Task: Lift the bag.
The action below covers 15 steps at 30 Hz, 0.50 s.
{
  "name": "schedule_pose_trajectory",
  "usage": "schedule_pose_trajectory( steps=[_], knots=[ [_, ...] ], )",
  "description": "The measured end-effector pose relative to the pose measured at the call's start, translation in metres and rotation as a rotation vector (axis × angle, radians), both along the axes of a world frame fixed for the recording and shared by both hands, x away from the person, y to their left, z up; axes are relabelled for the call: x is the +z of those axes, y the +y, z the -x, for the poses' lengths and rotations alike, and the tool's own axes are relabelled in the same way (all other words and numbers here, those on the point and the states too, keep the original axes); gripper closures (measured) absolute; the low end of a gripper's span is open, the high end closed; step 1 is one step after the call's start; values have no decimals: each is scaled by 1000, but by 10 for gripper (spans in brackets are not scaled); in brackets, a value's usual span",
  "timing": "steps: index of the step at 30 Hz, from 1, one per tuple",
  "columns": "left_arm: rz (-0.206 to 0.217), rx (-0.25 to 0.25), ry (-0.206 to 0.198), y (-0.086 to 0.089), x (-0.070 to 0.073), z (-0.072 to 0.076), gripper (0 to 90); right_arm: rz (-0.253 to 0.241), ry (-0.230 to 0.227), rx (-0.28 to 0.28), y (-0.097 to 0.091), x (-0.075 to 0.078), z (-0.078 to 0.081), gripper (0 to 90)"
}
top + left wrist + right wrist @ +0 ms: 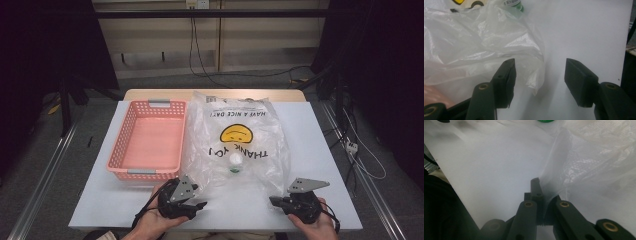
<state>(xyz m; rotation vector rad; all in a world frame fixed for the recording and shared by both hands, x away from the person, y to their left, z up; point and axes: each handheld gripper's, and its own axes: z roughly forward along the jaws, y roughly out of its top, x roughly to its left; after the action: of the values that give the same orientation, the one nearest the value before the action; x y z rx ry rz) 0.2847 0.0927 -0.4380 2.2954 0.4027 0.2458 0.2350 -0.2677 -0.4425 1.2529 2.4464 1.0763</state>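
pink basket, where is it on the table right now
In the high view the pink basket sits on the table's left half, directly left of the plastic bag and beyond the left hand-held gripper.

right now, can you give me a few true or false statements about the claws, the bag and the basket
1. The left claw is open beside the plastic bag's edge. True.
2. The right claw is open and apart from the bag. False: it is shut on the bag's edge.
3. The pink basket holds a bottle. False: it looks empty; a green-capped bottle lies inside the bag.
4. The bag carries a yellow smiley face. True.
5. The basket stands on the bag. False: it sits beside it on the white table.
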Motion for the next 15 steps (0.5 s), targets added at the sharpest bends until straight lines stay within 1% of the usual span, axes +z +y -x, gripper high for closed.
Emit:
schedule_pose_trajectory(
  steps=[1, 2, 3, 4, 6, 7, 9, 10, 11, 12, 13, 14, 15],
  knots=[
    [11, 5, -4, -3, -1, 0, 425, -1, 1, 0, 0, 0, 0, 900],
    [-3, 0, -8, -5, -1, -2, 425, -2, 3, 0, 0, 0, 0, 900],
    [-4, 1, -6, -9, -2, -4, 422, -4, 4, -2, 0, 0, -1, 900],
    [-10, 9, -23, -12, -3, -6, 421, -5, 5, -2, 0, 0, -1, 900],
    [-28, 0, -10, -16, -4, -12, 439, -6, 4, 0, 0, 0, -1, 900],
    [-20, 2, -13, -19, -6, -14, 445, -6, 4, 1, 0, 0, -1, 900],
    [-35, 0, 4, -25, -9, -19, 457, -6, 5, 2, 0, -1, -1, 900],
    [-39, 10, -4, -27, -10, -21, 466, -6, 4, 2, 0, -1, -1, 900],
    [-49, 9, 17, -29, -11, -23, 470, -6, 4, 3, 0, -1, -2, 900],
    [-52, 10, 27, -32, -13, -26, 483, -5, 4, 4, 0, -1, -1, 900],
    [-79, 9, 45, -34, -15, -29, 494, -5, 3, 5, 0, -1, -1, 900],
    [-78, 32, 55, -34, -15, -30, 492, -5, 4, 5, 0, -1, -1, 900],
    [-71, 40, 72, -34, -15, -33, 485, -4, 4, 6, 0, -1, -1, 900]
  ],
)
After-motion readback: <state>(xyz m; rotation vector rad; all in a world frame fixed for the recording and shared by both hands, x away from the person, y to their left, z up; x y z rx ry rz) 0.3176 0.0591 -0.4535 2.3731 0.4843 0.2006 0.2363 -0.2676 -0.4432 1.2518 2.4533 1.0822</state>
